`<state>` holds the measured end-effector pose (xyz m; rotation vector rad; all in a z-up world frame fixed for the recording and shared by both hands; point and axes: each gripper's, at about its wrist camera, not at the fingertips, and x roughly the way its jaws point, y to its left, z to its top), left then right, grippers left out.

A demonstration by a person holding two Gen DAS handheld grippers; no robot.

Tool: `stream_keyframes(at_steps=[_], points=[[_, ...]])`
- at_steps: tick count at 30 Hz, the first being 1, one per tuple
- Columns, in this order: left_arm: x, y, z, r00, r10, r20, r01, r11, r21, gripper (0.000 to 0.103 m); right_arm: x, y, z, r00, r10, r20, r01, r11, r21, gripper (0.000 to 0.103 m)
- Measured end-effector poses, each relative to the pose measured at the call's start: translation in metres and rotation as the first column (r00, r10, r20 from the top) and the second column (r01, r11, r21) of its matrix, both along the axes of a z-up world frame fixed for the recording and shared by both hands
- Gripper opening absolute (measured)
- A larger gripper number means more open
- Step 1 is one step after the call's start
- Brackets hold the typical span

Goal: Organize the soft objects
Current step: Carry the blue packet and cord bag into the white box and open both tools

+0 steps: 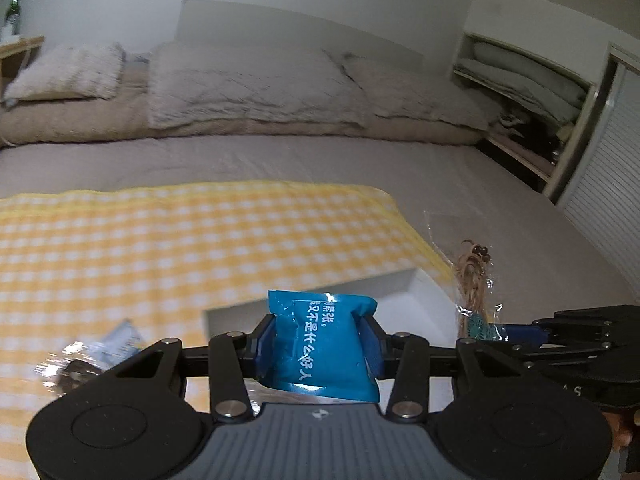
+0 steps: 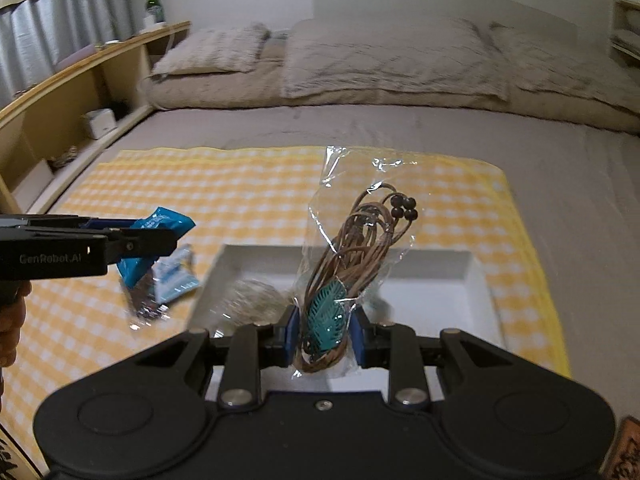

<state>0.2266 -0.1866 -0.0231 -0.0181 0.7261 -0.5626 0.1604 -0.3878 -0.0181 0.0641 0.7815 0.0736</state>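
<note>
Blue snack pouch [image 1: 324,344] clamped in left gripper [image 1: 320,346]; right gripper [image 2: 322,334] pinches bagged cord necklace [image 2: 352,248] above white tray [image 2: 476,276]. Lower both low over tray before release.

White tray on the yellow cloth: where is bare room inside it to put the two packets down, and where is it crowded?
The white tray looks bare on its right half, toward the right wall. Its left corner holds a clear crumpled wrapper. Left of the tray, loose packets crowd the checked cloth; the cloth's far part toward the pillows is free.
</note>
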Motion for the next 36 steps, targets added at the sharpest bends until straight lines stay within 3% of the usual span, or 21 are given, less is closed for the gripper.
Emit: stream_keyframes(at_steps=[9, 19, 29, 31, 34, 36], points=[[0.002, -0.058, -0.027, 0.993, -0.059, -0.104, 0.054, 0.998, -0.043, 0.046, -0.027, -0.047, -0.022, 0.996, -0.074, -0.058, 0.073, 0.997, -0.017, 0.028], [0.004, -0.121, -0.060, 0.979, -0.108, -0.171, 0.102, 0.994, -0.043, 0.046, -0.042, -0.078, -0.052, 0.984, -0.095, -0.152, 0.091, 0.995, -0.035, 0.028], [0.024, -0.124, -0.095, 0.948, -0.035, -0.317, 0.012, 0.997, -0.076, 0.046, -0.029, -0.077, -0.075, 0.976, -0.027, -0.217, 0.016, 0.999, -0.050, 0.028], [0.025, -0.124, -0.098, 0.946, -0.029, -0.323, 0.004, 0.997, -0.076, 0.049, -0.025, -0.073, -0.078, 0.974, -0.009, -0.226, -0.004, 0.998, -0.057, 0.028], [0.027, -0.122, -0.104, 0.933, -0.024, -0.358, 0.002, 0.998, -0.062, 0.065, -0.020, -0.067, -0.082, 0.969, 0.024, -0.245, -0.038, 0.998, -0.052, 0.032], [0.028, -0.122, -0.109, 0.920, -0.020, -0.391, 0.006, 0.999, -0.036, 0.070, -0.018, -0.061, -0.085, 0.967, 0.033, -0.254, -0.053, 0.996, -0.073, 0.046]])
